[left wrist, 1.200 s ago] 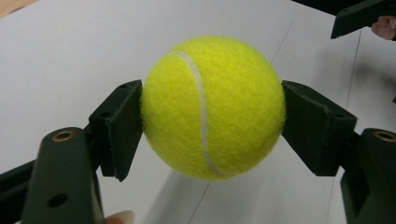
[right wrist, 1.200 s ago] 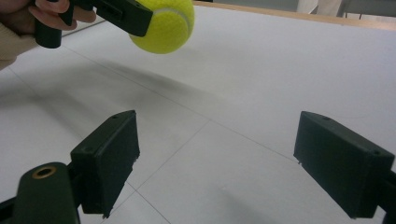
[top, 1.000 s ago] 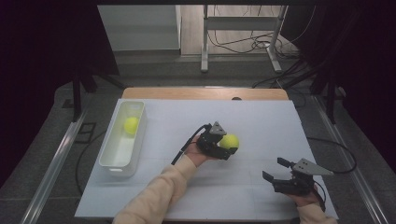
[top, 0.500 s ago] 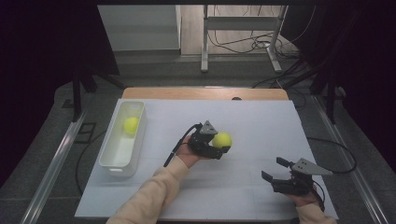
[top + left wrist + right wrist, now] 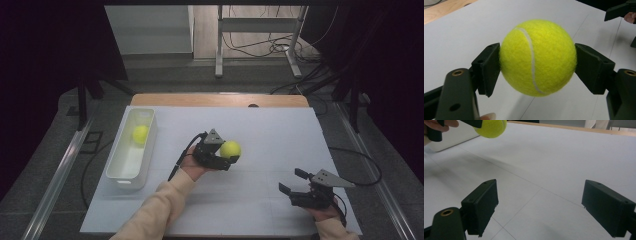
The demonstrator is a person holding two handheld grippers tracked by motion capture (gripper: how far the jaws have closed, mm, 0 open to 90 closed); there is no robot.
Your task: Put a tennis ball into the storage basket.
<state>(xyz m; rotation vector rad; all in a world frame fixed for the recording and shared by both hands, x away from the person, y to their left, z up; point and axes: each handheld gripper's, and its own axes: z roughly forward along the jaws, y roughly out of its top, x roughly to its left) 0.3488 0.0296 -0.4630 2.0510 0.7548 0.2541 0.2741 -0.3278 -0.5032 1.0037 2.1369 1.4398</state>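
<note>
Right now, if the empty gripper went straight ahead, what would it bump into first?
Probably nothing soon: the open right gripper points across the bare white table. The tennis ball sits off to one side, held above the table.

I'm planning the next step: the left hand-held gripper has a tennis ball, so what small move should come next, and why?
Probably carry it left toward the white bin. The left hand-held gripper is clamped on the tennis ball, held above the table, and another ball already lies in that bin.

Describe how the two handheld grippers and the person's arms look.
Both the left gripper and right gripper are black, with two blocky rectangular jaws, brass-coloured bushings and a grey three-cornered plate on top. A black cable trails from each. The person's sleeves are pale peach.
</note>
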